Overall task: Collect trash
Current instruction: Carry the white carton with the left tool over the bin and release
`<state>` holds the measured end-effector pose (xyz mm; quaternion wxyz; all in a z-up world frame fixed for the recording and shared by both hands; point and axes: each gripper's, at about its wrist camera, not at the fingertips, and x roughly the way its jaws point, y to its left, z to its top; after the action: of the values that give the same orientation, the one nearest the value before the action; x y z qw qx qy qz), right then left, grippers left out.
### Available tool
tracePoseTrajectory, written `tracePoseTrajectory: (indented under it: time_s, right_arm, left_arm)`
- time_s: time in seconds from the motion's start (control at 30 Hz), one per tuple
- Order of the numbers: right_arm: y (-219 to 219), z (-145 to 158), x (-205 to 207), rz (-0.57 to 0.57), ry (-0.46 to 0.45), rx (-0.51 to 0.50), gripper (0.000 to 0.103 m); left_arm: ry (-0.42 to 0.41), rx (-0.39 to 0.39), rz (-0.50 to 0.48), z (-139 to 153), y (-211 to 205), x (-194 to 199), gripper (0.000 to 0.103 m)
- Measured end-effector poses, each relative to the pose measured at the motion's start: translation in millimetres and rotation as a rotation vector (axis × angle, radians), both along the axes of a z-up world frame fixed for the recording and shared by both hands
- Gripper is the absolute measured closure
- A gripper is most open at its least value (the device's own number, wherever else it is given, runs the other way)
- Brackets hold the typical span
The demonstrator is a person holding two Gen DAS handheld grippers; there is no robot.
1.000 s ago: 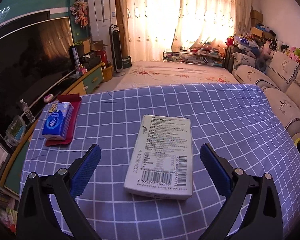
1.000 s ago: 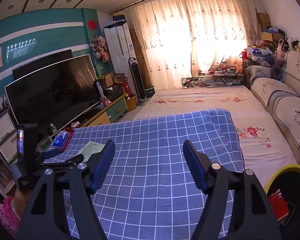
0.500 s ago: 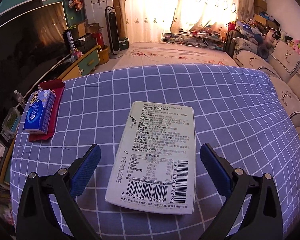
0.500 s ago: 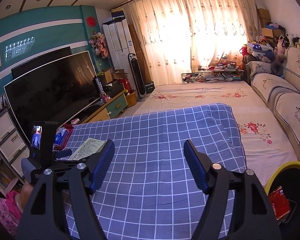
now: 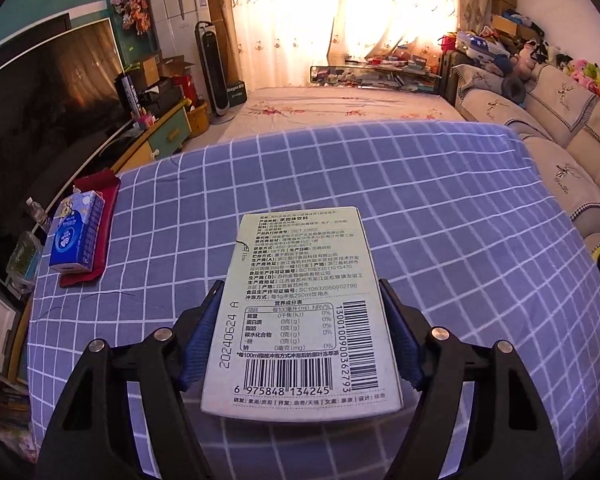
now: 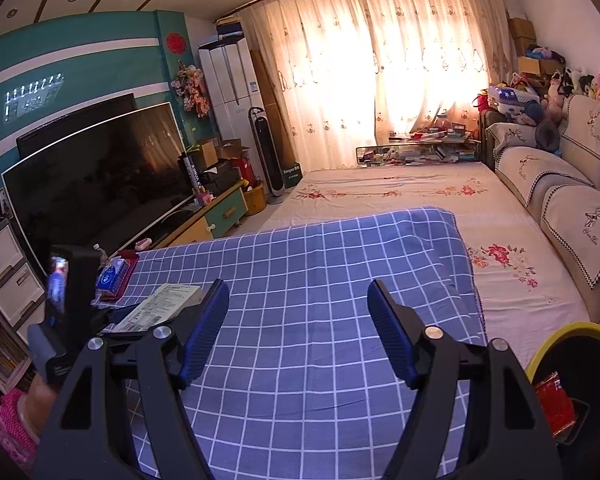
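Your left gripper [image 5: 300,332] has come forward and down over the flat tea-drink box [image 5: 300,312] on the blue checked cloth [image 5: 440,208]. A second ago its jaws stood wide with the box lying ahead of them; now they are closing, the blue pads flanking both long edges and looking just about in contact. That suggests the pick is nearly made, though the box is not yet lifted.

The box lies label-up: a barcode reading 6 975848 134245, a stamped date 20240624 A, a nutrition table of zeros, and Chinese print naming a solid tea drink.

Your right gripper [image 6: 298,332] has kept still beyond the box's right edge, jaws wide, holding nothing. The yellow-rimmed bin [image 6: 556,336] sits farther right of the box, with a red wrapper [image 6: 552,404] inside.

Left of the box, a blue tissue pack [image 5: 76,236] rests on a red cloth [image 5: 100,200].
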<state>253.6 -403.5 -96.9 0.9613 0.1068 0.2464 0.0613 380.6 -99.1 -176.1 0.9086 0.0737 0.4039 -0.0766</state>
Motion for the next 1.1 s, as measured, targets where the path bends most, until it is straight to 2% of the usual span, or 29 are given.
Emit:
tracePoseTrajectory:
  time_s: [0.13, 0.3, 0.4, 0.5, 0.57, 0.73, 0.87, 1.1]
  right_arm:
    - [-11, 4, -3, -0.047, -0.017, 0.007, 0.035]
    - [-35, 20, -17, -0.133, -0.088, 0.021, 0.035]
    - [-53, 32, -30, -0.191, -0.137, 0.028, 0.035]
    - [-77, 41, -45, -0.234, -0.146, 0.042, 0.034]
    - [-96, 48, -63, -0.281, -0.160, 0.017, 0.030]
    - [-154, 48, -114, -0.414, -0.139, -0.040, 0.030]
    - [-201, 35, -154, -0.543, -0.100, -0.064, 0.030]
    - [-266, -3, -199, -0.684, -0.030, -0.017, 0.030]
  left_arm:
    - [-0.026, -0.023, -0.031, 20, -13, -26, 0.030]
    - [-0.059, -0.025, -0.102, 41, -42, -65, 0.030]
    - [-0.064, -0.030, -0.155, 50, -67, -86, 0.030]
    - [-0.059, -0.042, -0.216, 55, -98, -105, 0.030]
    - [-0.062, -0.045, -0.266, 60, -121, -116, 0.030]
    - [-0.047, -0.054, -0.440, 64, -203, -140, 0.030]
    - [-0.012, -0.065, -0.569, 58, -275, -155, 0.030]
    - [0.069, -0.010, -0.712, 28, -395, -173, 0.030]
